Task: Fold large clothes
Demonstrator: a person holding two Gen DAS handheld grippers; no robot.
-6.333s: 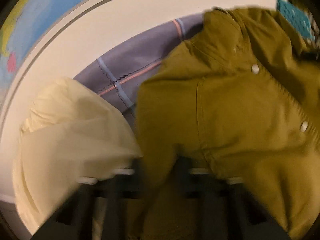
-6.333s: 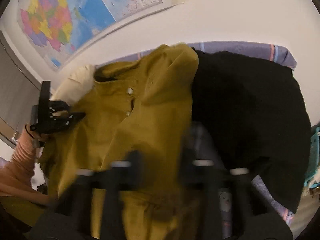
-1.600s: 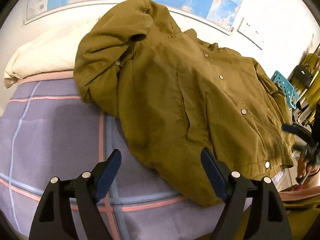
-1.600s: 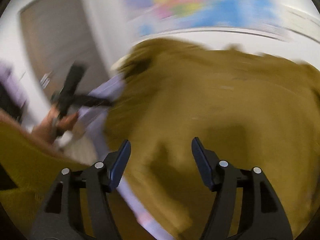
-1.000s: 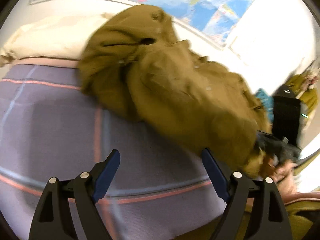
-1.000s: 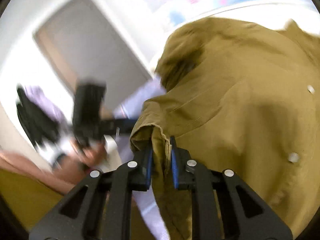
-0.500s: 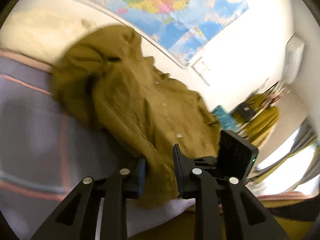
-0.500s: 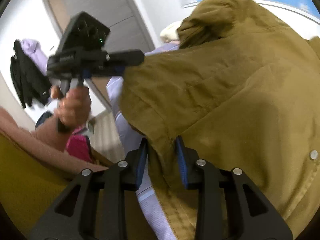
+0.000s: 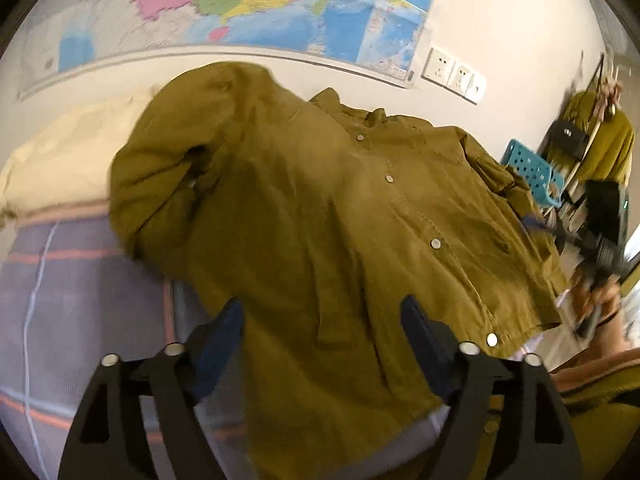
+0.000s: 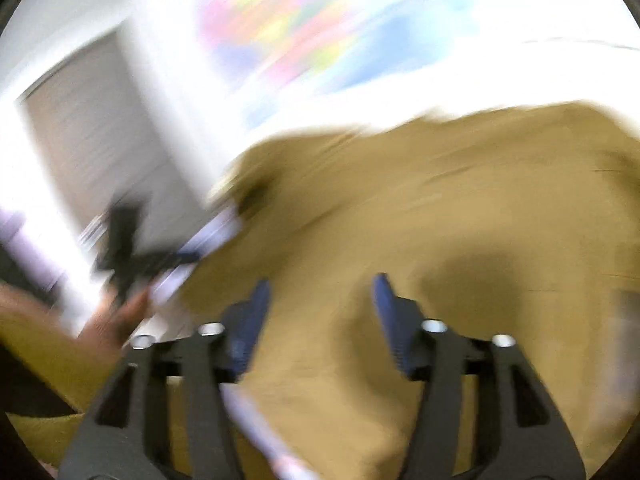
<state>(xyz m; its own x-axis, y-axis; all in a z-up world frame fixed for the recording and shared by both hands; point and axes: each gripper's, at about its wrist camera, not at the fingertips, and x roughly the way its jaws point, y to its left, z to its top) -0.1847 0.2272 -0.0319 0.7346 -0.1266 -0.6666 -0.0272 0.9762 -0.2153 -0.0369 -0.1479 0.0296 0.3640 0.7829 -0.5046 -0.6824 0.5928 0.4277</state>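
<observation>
Both tongs gape wide, gripping nothing: the left gripper (image 9: 322, 320) hovers over the olive-green snap-button jacket (image 9: 340, 216), spread front-up ahead for folding; the right gripper (image 10: 320, 300) hangs above its blurred hem side.

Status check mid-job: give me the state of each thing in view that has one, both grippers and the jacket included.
left gripper: open, jaws wide, over the hem, holding nothing.
right gripper: open, nothing between its fingers; view blurred.
jacket: lying front up on the bed, snapped shut, not folded; near sleeve bunched up by the pillow.
pillow: lying at the head of the bed, partly under the sleeve.
bed: covered by a plaid sheet.
</observation>
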